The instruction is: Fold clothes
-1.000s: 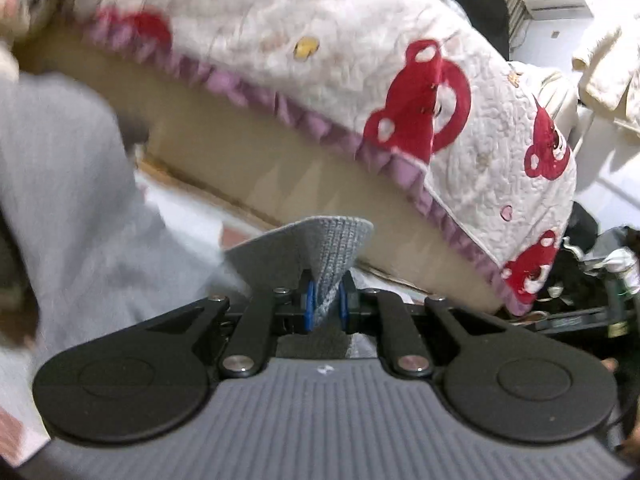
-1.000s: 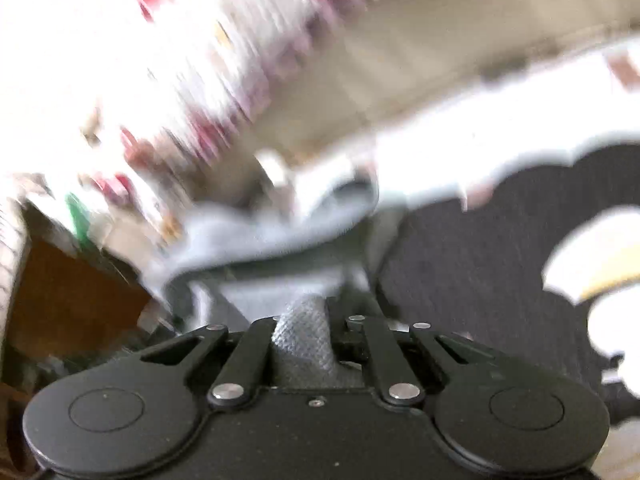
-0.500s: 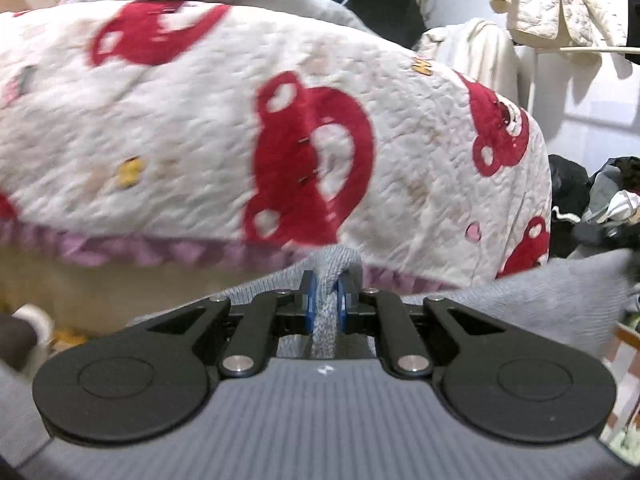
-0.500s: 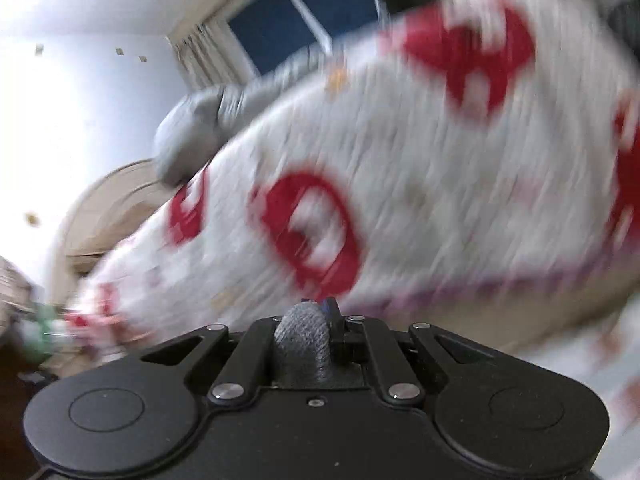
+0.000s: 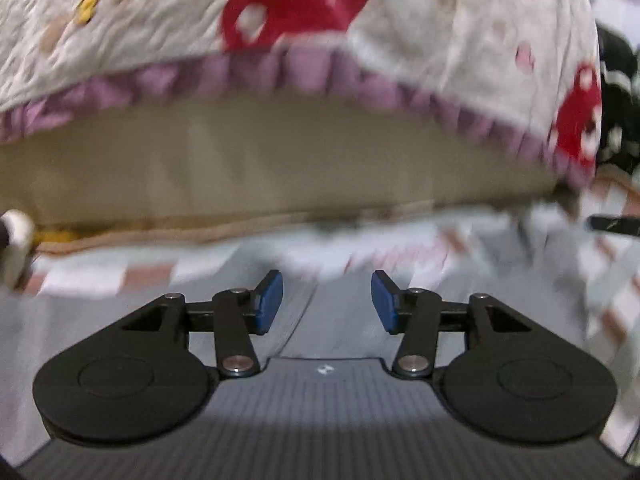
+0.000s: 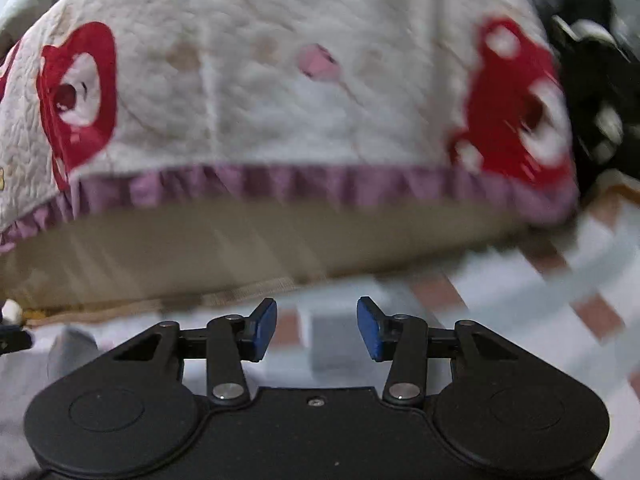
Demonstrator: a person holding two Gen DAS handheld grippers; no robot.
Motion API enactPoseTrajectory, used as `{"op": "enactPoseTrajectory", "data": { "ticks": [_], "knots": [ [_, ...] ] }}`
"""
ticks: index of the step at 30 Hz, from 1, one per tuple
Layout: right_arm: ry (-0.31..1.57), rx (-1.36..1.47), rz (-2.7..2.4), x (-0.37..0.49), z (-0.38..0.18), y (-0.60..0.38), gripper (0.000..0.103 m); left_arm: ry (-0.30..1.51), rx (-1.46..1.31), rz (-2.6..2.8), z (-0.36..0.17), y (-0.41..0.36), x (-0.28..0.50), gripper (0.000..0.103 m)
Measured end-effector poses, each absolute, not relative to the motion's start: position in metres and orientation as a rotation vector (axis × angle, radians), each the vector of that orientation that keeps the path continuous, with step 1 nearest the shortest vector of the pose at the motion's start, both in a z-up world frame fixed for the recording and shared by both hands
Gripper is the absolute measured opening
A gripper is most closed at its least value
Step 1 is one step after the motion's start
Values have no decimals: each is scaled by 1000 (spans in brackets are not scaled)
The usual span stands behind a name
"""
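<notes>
A grey knitted garment [image 5: 100,316] lies flat on the checked floor mat [image 5: 472,248], under and in front of my left gripper [image 5: 327,304]. That gripper is open, its blue pads [image 5: 268,304] wide apart with nothing between them. In the right wrist view my right gripper [image 6: 317,330] is also open and empty, hovering low over the checked mat [image 6: 520,292]. A grey bit of the garment [image 6: 70,350] shows at its lower left. Both views are motion-blurred.
Just ahead stands a bed with a tan side [image 5: 280,168] and a white quilt with red bears and a purple frill [image 5: 280,68], also in the right wrist view [image 6: 280,80]. Dark clutter [image 6: 592,92] lies to the right.
Both grippers were shut on the grey knit fabric and held it up. Now both have opened and let it go, and they have dropped low over the mat.
</notes>
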State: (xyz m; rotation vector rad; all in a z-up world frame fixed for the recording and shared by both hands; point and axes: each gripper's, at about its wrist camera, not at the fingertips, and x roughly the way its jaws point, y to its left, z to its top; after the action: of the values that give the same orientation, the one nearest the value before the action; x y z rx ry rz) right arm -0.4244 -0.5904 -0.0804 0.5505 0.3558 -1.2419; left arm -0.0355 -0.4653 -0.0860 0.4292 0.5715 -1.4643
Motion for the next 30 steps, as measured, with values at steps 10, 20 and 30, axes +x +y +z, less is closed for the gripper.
{"op": "enactPoseTrajectory", "data": {
  "ticks": [10,20,30],
  "knots": [
    [323,1020,-1305,-523,-177,-567,58,754,325,-1042,-133,-360,84,55],
    [185,985,-1377,-488,-209,-637,64,747,159,-903,-139,-320,138,55],
    [300,570,-1454,-431,-117,-644,11,769,187,-917,-153,-339,139,55]
  ]
}}
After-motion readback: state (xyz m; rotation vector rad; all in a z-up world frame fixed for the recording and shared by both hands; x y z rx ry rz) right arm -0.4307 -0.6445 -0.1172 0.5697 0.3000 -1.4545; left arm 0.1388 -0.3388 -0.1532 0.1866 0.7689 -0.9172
